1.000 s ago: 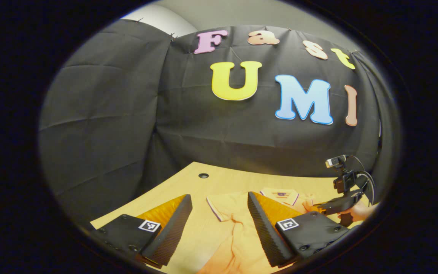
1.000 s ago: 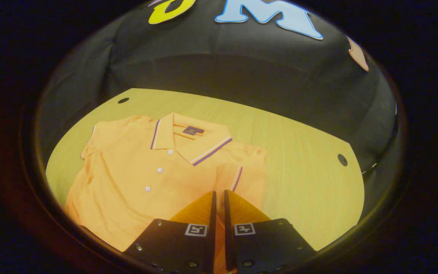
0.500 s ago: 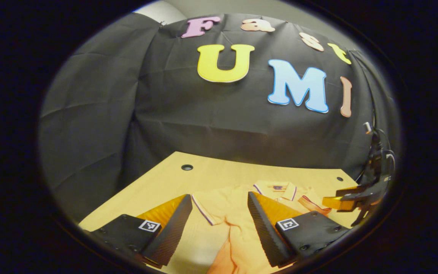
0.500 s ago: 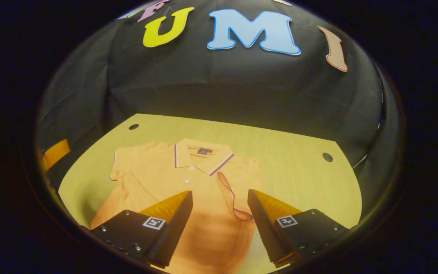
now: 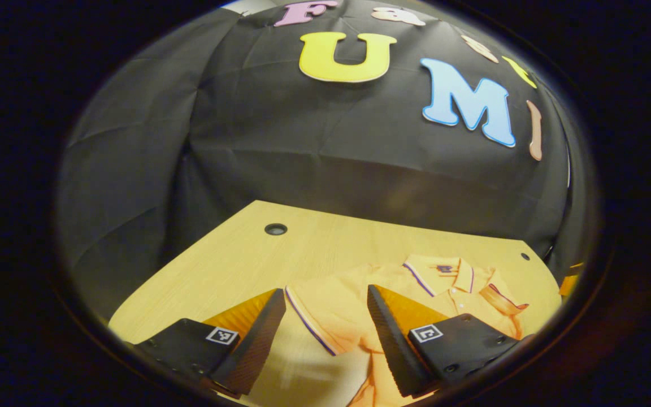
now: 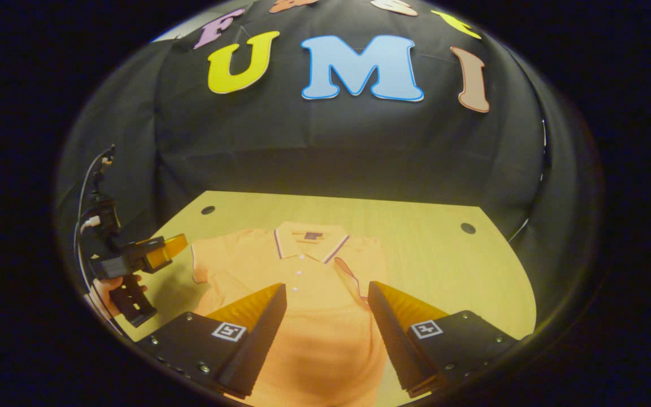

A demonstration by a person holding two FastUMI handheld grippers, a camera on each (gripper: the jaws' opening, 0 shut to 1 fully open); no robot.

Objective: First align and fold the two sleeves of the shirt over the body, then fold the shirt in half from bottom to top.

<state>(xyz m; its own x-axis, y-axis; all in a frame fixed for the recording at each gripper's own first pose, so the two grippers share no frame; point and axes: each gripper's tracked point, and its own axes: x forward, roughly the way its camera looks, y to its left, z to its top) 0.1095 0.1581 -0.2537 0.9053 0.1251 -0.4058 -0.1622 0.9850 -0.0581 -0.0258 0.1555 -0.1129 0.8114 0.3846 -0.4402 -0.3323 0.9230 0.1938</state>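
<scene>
The orange polo shirt with the striped collar (image 6: 303,282) lies flat in the middle of the pale wooden worktop (image 6: 444,265), collar toward the back edge. One sleeve (image 6: 354,271) is folded over the body; the other sleeve (image 5: 317,314) still sticks out. The left tool (image 5: 325,316) hangs over it, fingers apart. I think it should pinch the striped hem, then lift it across gently. The right tool (image 6: 325,314) is wide apart too. A second ago it was closed, low over the shirt; now it has let go and pulled back.
</scene>
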